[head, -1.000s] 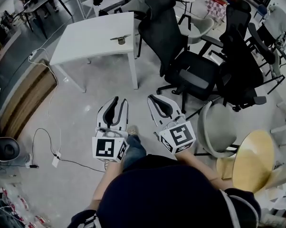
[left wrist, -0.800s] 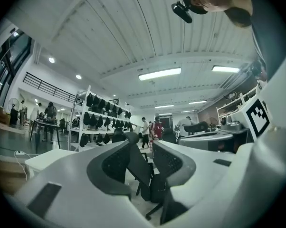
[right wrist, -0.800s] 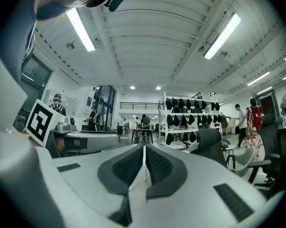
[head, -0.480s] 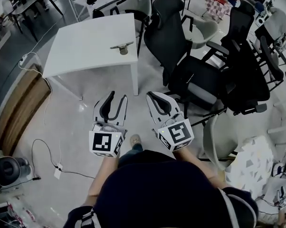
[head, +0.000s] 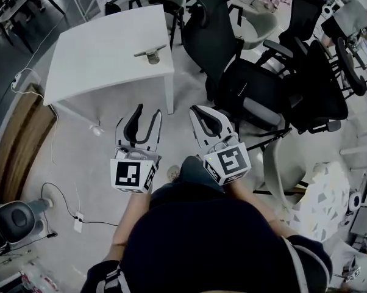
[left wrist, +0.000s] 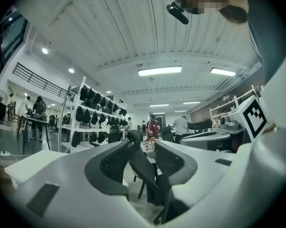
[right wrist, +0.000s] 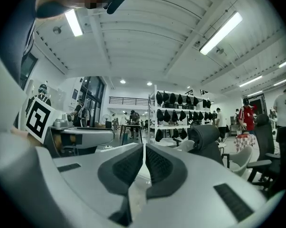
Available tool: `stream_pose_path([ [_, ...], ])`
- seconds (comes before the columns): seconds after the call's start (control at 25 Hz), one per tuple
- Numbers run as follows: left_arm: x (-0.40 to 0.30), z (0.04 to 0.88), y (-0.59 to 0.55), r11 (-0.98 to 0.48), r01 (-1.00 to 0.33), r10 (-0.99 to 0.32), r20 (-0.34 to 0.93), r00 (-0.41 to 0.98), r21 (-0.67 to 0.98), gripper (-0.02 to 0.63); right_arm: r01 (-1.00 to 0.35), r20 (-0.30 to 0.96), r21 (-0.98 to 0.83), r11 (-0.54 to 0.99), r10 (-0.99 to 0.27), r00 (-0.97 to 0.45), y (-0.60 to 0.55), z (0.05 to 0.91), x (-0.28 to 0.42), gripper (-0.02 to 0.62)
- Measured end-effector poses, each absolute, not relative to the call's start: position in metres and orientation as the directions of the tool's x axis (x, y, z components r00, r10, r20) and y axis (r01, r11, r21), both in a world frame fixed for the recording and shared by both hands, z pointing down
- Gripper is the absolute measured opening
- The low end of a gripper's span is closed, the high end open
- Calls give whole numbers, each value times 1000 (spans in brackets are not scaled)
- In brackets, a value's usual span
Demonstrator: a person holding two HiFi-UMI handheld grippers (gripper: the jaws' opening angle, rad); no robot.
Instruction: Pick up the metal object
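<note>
Two grippers: held side by side in front of the person, over the floor (head: 80, 145), both pointing towards the table (head: 98, 54).
Left gripper (head: 149, 112): its jaws are opening and stand wide apart; nothing is between them. In the left gripper view (left wrist: 144, 141) only a distant black chair shows through the gap.
Right gripper (head: 199, 110): its jaws are drawn together with only a thin slit left between the pads, and nothing is held, as the right gripper view (right wrist: 144, 148) shows.
Metal object (head: 150, 54): lies on the white table, near the table's right edge and its near right corner. It looks like a flat strip over a small round part. It is well apart from both grippers and untouched.
Table: white, ahead and to the left of the grippers, bare apart from the metal object.
Office chairs (head: 217, 35): black, crowded just to the right of the table.
Cable (head: 61, 194): trails across the floor to the person's left.
</note>
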State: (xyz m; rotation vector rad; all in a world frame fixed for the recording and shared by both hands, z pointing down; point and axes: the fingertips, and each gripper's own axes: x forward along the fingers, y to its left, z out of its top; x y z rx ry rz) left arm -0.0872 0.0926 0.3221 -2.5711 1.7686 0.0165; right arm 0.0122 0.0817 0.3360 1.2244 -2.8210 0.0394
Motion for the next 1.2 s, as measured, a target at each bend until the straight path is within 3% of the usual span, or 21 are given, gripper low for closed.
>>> stream_pose_path([
  [0.48, -107, 337, 23, -352, -936, -936, -17, 352, -9, 156, -713, 65, 11, 701, -712, -699, -2, 349, -16, 29],
  [1.2, -140, 367, -224, -348, -938, -935, 66, 347, 6, 156, -653, 147, -16, 757, -644, -750, -260, 385, -69, 29],
])
